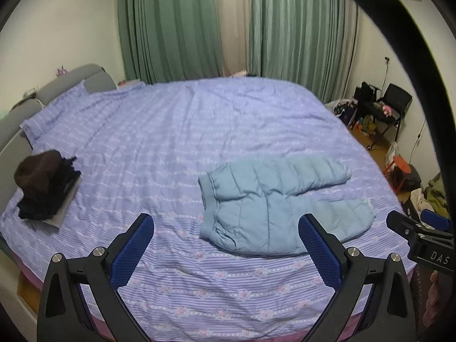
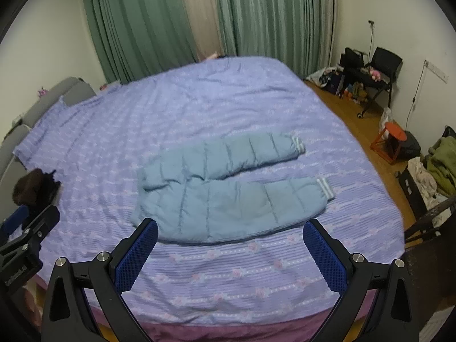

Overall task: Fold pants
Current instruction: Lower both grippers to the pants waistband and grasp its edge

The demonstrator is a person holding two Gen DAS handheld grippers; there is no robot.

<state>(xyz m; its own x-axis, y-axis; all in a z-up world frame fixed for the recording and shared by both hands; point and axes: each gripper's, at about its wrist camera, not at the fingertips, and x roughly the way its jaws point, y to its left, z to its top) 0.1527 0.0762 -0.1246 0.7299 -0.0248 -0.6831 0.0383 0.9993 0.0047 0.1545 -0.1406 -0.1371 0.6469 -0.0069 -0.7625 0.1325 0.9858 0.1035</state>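
Note:
Light blue quilted pants (image 1: 273,208) lie flat on the purple bedspread (image 1: 171,148), waistband to the left, both legs spread apart to the right. They also show in the right wrist view (image 2: 228,193), with white-striped cuffs at the right ends. My left gripper (image 1: 226,228) is open and empty, held above the bed's near edge, just short of the waist. My right gripper (image 2: 230,233) is open and empty, just short of the near leg. The right gripper's side also shows in the left wrist view (image 1: 421,233).
A stack of dark folded clothes (image 1: 45,188) sits at the bed's left side by the grey headboard (image 1: 17,119). Green curtains (image 1: 182,25) hang behind. Right of the bed are wood floor, a black chair (image 2: 379,68), an orange stool (image 2: 390,139) and piled clothes (image 2: 439,165).

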